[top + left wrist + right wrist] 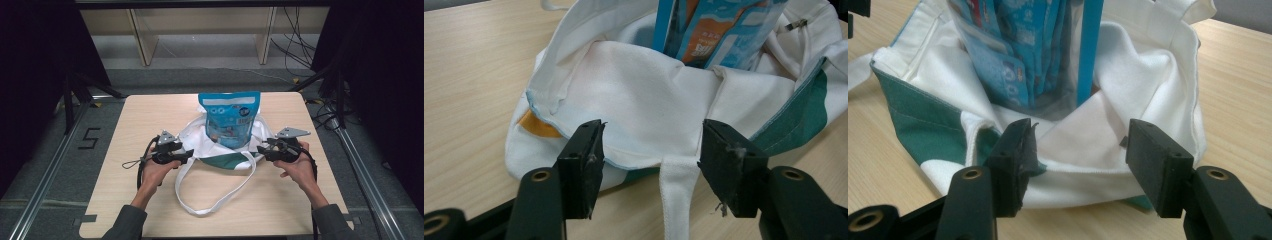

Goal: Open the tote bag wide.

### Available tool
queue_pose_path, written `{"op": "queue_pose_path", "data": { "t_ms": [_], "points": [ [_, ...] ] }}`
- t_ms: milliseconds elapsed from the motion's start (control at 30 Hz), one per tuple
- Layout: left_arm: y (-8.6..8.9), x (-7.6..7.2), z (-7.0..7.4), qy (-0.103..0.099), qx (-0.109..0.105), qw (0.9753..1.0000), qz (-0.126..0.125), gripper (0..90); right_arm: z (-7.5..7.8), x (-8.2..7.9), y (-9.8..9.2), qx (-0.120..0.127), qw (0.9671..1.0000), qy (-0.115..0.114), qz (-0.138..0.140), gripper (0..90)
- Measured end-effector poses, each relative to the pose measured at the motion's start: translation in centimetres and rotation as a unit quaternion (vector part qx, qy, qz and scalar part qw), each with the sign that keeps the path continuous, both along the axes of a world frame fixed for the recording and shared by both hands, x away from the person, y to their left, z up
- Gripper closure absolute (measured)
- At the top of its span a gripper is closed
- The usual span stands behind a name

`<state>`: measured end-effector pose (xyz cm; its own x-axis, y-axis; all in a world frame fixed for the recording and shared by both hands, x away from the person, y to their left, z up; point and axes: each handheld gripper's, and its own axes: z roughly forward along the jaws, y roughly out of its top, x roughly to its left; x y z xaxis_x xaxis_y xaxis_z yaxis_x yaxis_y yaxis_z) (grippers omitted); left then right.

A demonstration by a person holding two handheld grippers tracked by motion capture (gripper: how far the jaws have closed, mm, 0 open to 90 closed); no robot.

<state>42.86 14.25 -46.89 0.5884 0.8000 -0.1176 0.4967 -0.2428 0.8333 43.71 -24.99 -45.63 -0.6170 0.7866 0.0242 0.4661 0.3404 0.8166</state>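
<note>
Both claws spread wide, left claw [650, 157] and right claw [1078, 160] flanking crumpled white-and-green tote bag [227, 150], blue pouch [230, 119] upright inside

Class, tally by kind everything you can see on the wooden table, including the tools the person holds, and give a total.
Blue snack pouch: 1
White and green tote bag: 1
Hand-held grippers: 2, the left gripper and the right gripper, both with jaws open
Total: 4
</note>
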Motion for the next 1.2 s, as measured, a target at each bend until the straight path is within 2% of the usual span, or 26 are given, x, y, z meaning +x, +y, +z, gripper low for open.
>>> {"op": "queue_pose_path", "data": {
  "t_ms": [33,200,233,300,433,467,500,567,667,700,733,833,867,900,1067,1100,1200],
  "points": [
    [0.1,-0.1,0.1,0.001,0.013,0.9999,-0.005,41.2,-0.1,-0.2,0.1,0.006,0.9999,0.008,-0.008,44.3],
    [0.0,-0.7,0.0,0.0,0.024,0.9997,-0.008,39.4,0.2,-0.5,0.2,0.009,0.9996,0.023,-0.01,43.7],
    [-0.1,-1.0,-0.2,-0.002,0.024,0.9997,0.0,38.9,0.1,-0.5,0.3,0.007,0.9999,0.014,-0.007,43.4],
    [-0.1,-1.1,-0.3,-0.003,0.027,0.9996,0.002,39.0,0.1,-0.5,0.3,0.003,0.9999,0.011,-0.003,43.0],
    [-0.1,-1.5,-1.0,0.008,0.027,0.9996,-0.002,36.0,0.2,-0.7,0.6,-0.006,0.9998,0.017,-0.002,42.4],
    [-0.1,-1.6,-1.1,0.01,0.027,0.9996,-0.001,35.5,0.2,-0.8,0.7,-0.009,0.9999,0.015,-0.002,42.3],
    [-0.1,-1.6,-1.1,0.01,0.027,0.9996,-0.003,35.1,0.2,-0.8,0.6,-0.014,0.9999,0.001,0.0,42.3],
    [-0.1,-1.7,-1.1,0.008,0.029,0.9995,-0.005,34.3,0.4,-1.0,0.6,-0.014,0.9999,0.0,-0.001,42.0],
    [-0.2,-1.9,-1.1,0.013,0.02,0.9997,-0.005,32.9,0.4,-1.1,0.6,-0.009,1.0,-0.001,0.0,41.7],
    [-0.2,-2.0,-1.2,0.021,0.01,0.9997,-0.011,32.8,0.3,-1.1,0.5,-0.013,0.9999,-0.006,0.003,41.3],
    [-0.2,-2.0,-1.2,0.021,0.01,0.9997,-0.011,32.8,0.3,-1.2,0.5,-0.014,0.9999,0.0,0.002,41.1],
    [-0.1,-2.4,-1.1,0.018,0.013,0.9997,-0.007,32.8,0.2,-1.4,0.4,-0.012,0.9999,0.0,0.0,40.2],
    [-0.2,-2.5,-1.2,0.019,0.003,0.9998,-0.003,32.7,0.2,-1.5,0.4,-0.016,0.9999,0.0,0.007,39.8],
    [0.0,-2.6,-1.2,0.019,0.01,0.9997,-0.007,32.6,0.1,-1.6,0.4,-0.012,0.9999,0.0,0.004,39.5],
    [0.2,-3.2,-1.2,0.024,0.009,0.9996,-0.008,31.4,0.3,-2.5,0.4,-0.011,0.9999,0.002,0.008,38.4],
    [0.3,-3.5,-1.2,0.021,0.005,0.9997,-0.007,31.4,0.2,-2.6,0.4,-0.012,0.9999,-0.005,0.005,37.8],
    [0.5,-3.8,-1.2,0.02,0.008,0.9997,-0.011,31.3,0.3,-3.0,0.3,-0.015,0.9999,-0.006,0.002,37.6]
  ]
}}
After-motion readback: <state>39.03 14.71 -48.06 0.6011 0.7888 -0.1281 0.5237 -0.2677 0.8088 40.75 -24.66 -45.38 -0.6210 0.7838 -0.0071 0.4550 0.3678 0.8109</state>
